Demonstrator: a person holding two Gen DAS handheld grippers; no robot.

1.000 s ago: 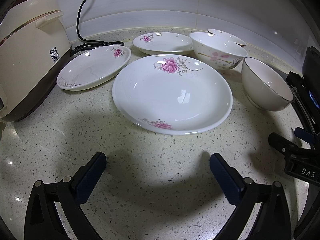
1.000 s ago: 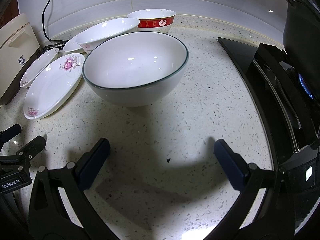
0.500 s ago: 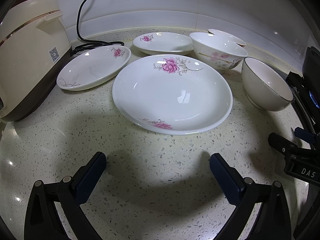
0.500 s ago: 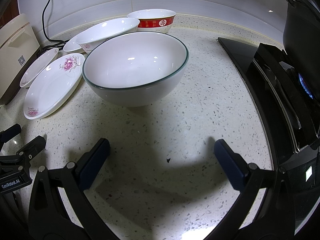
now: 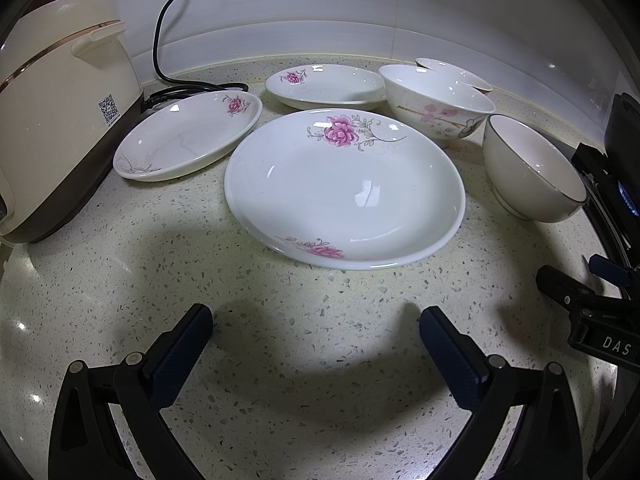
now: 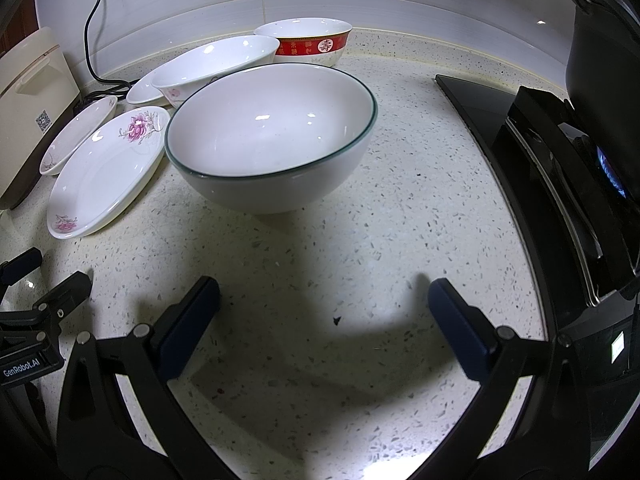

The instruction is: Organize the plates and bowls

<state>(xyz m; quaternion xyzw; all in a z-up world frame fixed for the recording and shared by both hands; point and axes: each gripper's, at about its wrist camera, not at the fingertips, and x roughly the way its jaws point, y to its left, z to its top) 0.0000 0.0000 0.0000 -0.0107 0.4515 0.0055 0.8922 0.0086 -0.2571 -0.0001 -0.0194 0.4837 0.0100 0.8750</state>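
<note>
My left claw (image 5: pixel 316 322) hangs agape and empty over the tabletop (image 5: pixel 280 360) with the big plate (image 5: pixel 344 188) lying flat dead ahead, while my right claw (image 6: pixel 324 296), likewise spread and empty, faces the green-rimmed bowl (image 6: pixel 272 140) straight ahead, each nearer its own.

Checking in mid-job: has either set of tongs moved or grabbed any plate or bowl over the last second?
Nothing visibly changed. The left tongs and right tongs hang open and empty over the counter, short of the large floral plate and the green-rimmed bowl; every dish sits where it was.
</note>
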